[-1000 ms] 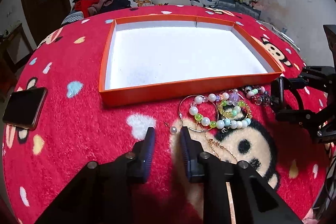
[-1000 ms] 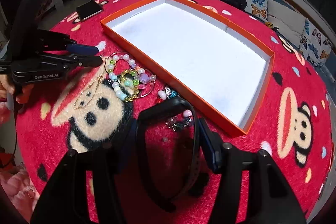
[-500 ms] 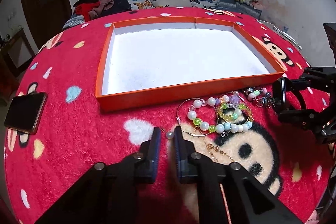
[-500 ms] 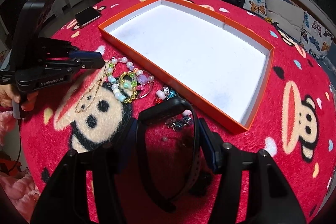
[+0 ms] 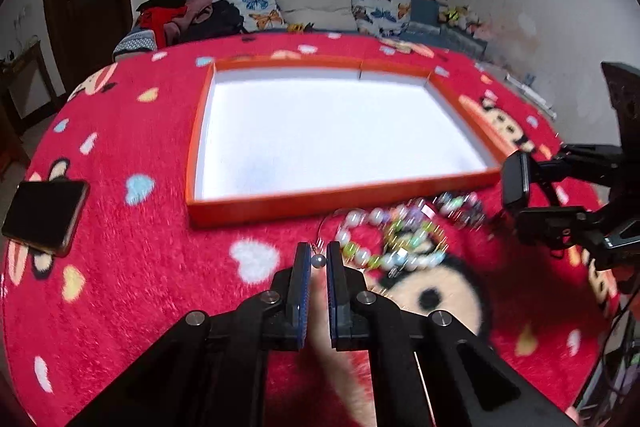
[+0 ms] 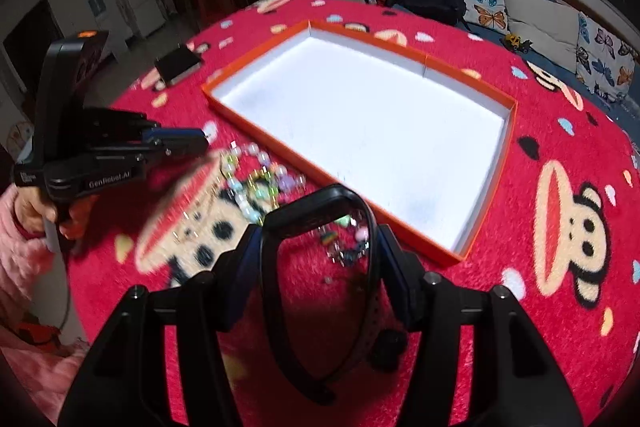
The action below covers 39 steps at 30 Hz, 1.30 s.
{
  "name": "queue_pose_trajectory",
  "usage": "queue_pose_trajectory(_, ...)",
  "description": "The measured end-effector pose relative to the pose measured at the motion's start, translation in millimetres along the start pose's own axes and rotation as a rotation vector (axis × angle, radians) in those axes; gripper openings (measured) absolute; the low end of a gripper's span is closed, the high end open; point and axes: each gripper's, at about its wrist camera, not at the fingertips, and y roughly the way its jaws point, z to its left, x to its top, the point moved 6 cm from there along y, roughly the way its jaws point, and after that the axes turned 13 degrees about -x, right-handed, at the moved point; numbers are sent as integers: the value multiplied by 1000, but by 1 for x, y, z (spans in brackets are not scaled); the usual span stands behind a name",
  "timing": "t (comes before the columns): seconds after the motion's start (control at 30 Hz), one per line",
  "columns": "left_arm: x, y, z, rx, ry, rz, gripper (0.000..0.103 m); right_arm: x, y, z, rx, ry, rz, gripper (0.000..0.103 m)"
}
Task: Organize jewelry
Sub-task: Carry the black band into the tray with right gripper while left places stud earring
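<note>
My left gripper (image 5: 319, 259) has its jaws narrowed on a pearl earring (image 5: 318, 259); its hook is blurred. My right gripper (image 6: 316, 247) clamps a black watch band (image 6: 320, 215), hiding beads (image 6: 256, 183).

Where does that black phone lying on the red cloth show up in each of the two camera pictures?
Left wrist view: the black phone lies at the far left edge, left of the orange tray.
Right wrist view: the phone sits upper left, beyond the tray's far left corner.
Shared landmark: the orange tray with its white floor, in the middle of both pictures.
</note>
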Motion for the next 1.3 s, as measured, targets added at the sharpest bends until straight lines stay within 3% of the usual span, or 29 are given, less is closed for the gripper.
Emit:
queue_pose_trajectory(0.23, 50, -15, -4, -11, 29, -60, 7, 40, -4, -26, 10, 84, -58, 57)
queue_pose_trajectory(0.47, 90, 18, 17, 27, 34, -4, 7, 68, 41, -55, -8, 162, -14, 57)
queue_pose_trajectory(0.7, 91, 51, 34, 48, 31, 63, 7, 73, 85, -68, -35, 196, 54, 57)
queue_pose_trajectory(0.9, 86, 70, 42, 65, 28, 102, 8, 71, 100, -70, -37, 224, 80, 58)
queue_pose_trajectory(1.3, 77, 82, 49, 98, 6, 141, 9, 64, 109, -74, -68, 235, 93, 71)
